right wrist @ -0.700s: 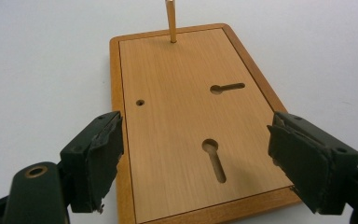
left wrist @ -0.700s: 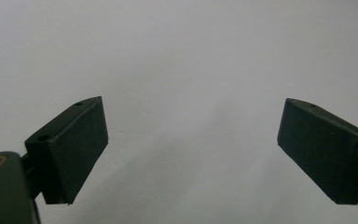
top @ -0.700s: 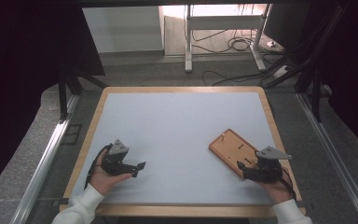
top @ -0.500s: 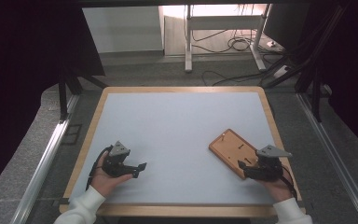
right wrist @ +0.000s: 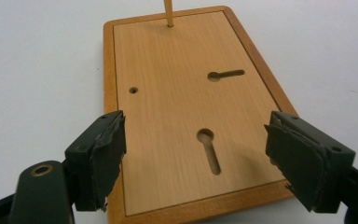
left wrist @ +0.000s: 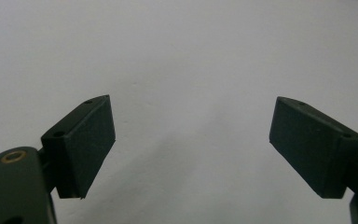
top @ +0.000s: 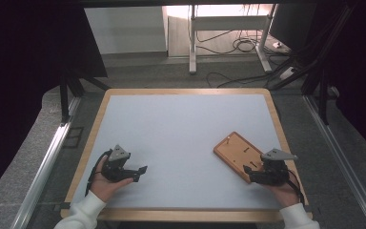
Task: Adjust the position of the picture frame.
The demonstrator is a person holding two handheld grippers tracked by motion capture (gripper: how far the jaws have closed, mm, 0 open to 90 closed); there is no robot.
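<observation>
Right now my right gripper [top: 253, 173] hovers, jaws wide and empty, at the near end of the wooden board [right wrist: 186, 107] (long axis running away from me); my left gripper [top: 138, 172] sits well apart, also wide.

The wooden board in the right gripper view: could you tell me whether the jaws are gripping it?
No, the right gripper has its jaws spread wide over the wooden board, without touching it.
</observation>
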